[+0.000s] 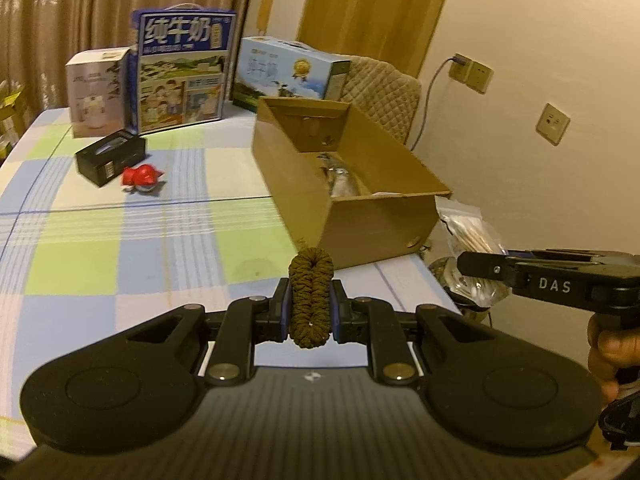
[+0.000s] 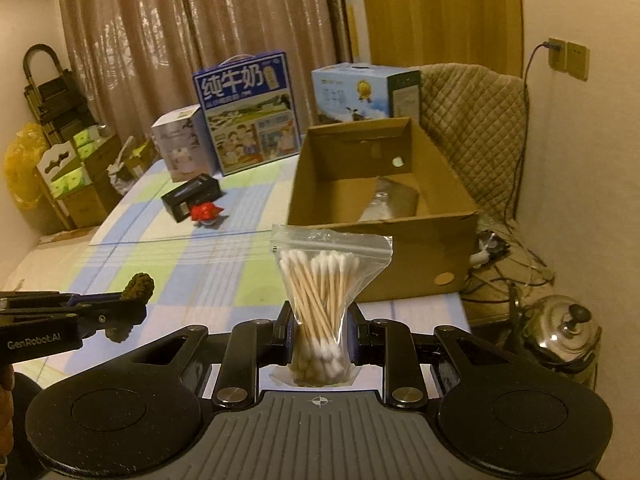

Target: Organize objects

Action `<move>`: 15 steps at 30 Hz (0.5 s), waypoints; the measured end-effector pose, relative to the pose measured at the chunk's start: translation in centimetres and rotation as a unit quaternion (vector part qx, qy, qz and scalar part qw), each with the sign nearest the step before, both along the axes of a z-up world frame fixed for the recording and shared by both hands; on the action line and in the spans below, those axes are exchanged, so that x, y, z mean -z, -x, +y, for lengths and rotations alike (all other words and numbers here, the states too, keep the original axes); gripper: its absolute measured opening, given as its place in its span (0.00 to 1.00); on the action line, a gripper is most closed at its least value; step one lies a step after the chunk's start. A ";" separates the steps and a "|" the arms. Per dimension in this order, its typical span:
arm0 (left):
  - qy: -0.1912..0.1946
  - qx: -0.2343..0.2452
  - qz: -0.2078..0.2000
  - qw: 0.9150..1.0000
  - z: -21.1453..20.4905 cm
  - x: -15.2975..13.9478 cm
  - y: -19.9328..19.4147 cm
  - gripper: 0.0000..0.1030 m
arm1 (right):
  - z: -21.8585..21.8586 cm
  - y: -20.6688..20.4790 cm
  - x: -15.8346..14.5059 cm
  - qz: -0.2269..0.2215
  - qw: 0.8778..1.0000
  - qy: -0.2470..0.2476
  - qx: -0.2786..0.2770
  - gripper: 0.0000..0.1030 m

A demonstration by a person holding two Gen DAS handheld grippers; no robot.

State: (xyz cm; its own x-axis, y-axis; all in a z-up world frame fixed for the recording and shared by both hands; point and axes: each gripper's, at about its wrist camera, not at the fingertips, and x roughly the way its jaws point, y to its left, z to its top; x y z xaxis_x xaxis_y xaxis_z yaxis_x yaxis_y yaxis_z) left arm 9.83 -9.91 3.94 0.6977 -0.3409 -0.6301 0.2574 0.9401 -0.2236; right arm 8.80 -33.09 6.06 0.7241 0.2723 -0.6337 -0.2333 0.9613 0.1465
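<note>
I can't make out what the crumpled silvery thing (image 2: 387,200) lying inside the open brown cardboard box (image 1: 384,224) is; the near wall cuts off most of it. In the left wrist view, my right gripper (image 1: 472,264) shows only from the side at the picture's edge, and the hand (image 1: 608,356) on its grip is partly cropped.

My left gripper (image 1: 311,312) is clamped on a fuzzy olive-brown fabric hair tie (image 1: 310,300), squeezed into a narrow loop between the blue pads, poking up above them. It hangs just short of the box's near corner, over the blue-and-green checked tablecloth (image 1: 120,248).

My right gripper (image 2: 320,332) pinches a clear zip bag of wooden cotton swabs (image 2: 320,292) at its waist, the bag upright, in front of the box's near wall.

Left of the box sit a small black box (image 1: 110,156) and a red toy figure (image 1: 141,178), touching.
</note>
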 end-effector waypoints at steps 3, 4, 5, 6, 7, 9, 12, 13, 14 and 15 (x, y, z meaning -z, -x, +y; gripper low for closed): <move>-0.001 0.011 -0.002 1.000 -1.3 -0.3 -0.7 0.15 | -1.0 -0.2 -0.2 0.000 1.000 0.002 0.009 0.21; 0.000 0.014 -0.003 1.000 -1.7 -0.4 -0.9 0.15 | -1.4 -0.3 -0.2 0.001 1.000 0.001 0.011 0.21; 0.000 0.018 -0.004 1.000 -2.1 -0.5 -1.1 0.15 | -1.7 -0.5 -0.2 0.002 1.000 0.001 0.013 0.21; 0.000 0.021 -0.004 1.000 -2.5 -0.6 -1.2 0.15 | -2.0 -0.6 -0.3 0.001 1.000 0.002 0.013 0.21; 0.000 0.024 -0.005 1.000 -2.9 -0.7 -1.4 0.15 | -2.2 -0.7 -0.4 0.001 1.000 0.003 0.014 0.21; 0.000 0.032 -0.007 0.999 -3.8 -0.9 -1.7 0.15 | -2.7 -0.8 -0.5 0.000 1.000 0.003 0.015 0.21; 0.000 0.042 -0.010 0.999 -5.0 -1.3 -2.0 0.15 | -3.5 -1.2 -0.8 -0.002 1.000 0.005 0.017 0.21; -0.001 0.045 -0.010 0.999 -5.3 -1.3 -2.1 0.15 | -3.7 -1.3 -0.9 -0.003 1.000 0.005 0.018 0.21; -0.002 0.048 -0.011 0.999 -5.6 -1.4 -2.3 0.15 | -4.0 -1.4 -0.9 -0.004 1.000 0.005 0.019 0.21; -0.003 0.050 -0.012 0.999 -5.9 -1.5 -2.4 0.15 | -4.1 -1.4 -1.0 -0.004 1.000 0.005 0.019 0.21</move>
